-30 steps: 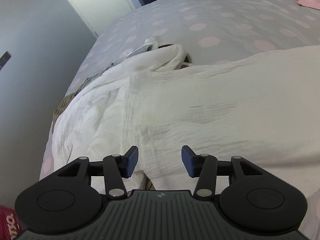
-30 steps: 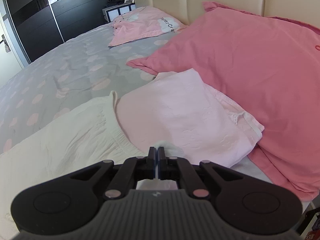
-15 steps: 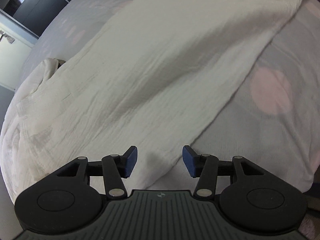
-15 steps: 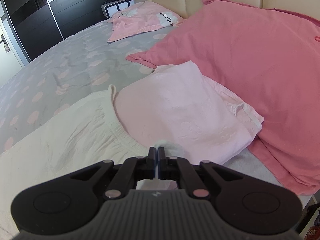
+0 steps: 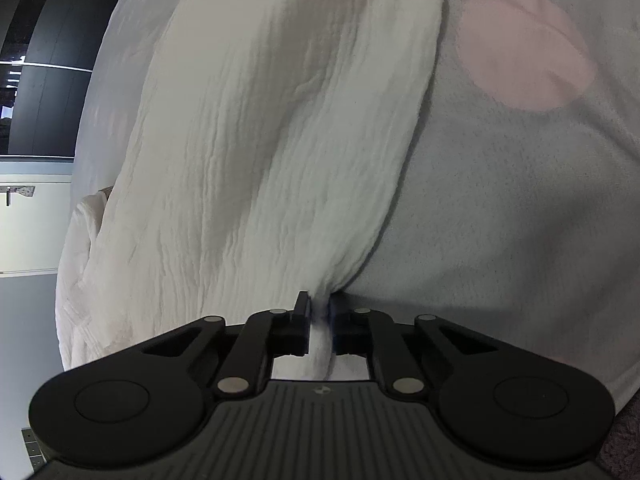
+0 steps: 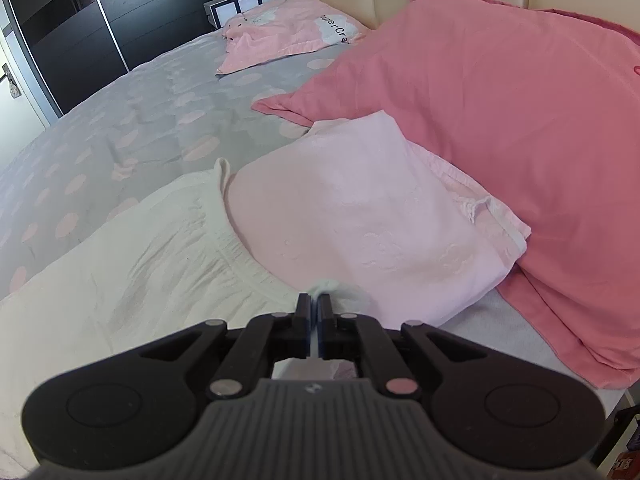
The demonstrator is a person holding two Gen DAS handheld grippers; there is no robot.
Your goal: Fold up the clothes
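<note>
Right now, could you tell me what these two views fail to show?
- Left wrist view: the white garment's far end, cut off by the top edge.
- Right wrist view: the fabric corner pinched in the right hand-held gripper, hidden behind its fingers.
- Neither view shows the person's hands.

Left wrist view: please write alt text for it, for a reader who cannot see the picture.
The left gripper is shut on a bunched edge of a white crinkled garment, which stretches away from the gripper across the bed. To the right lies a grey bedsheet with a large pink dot.
</note>
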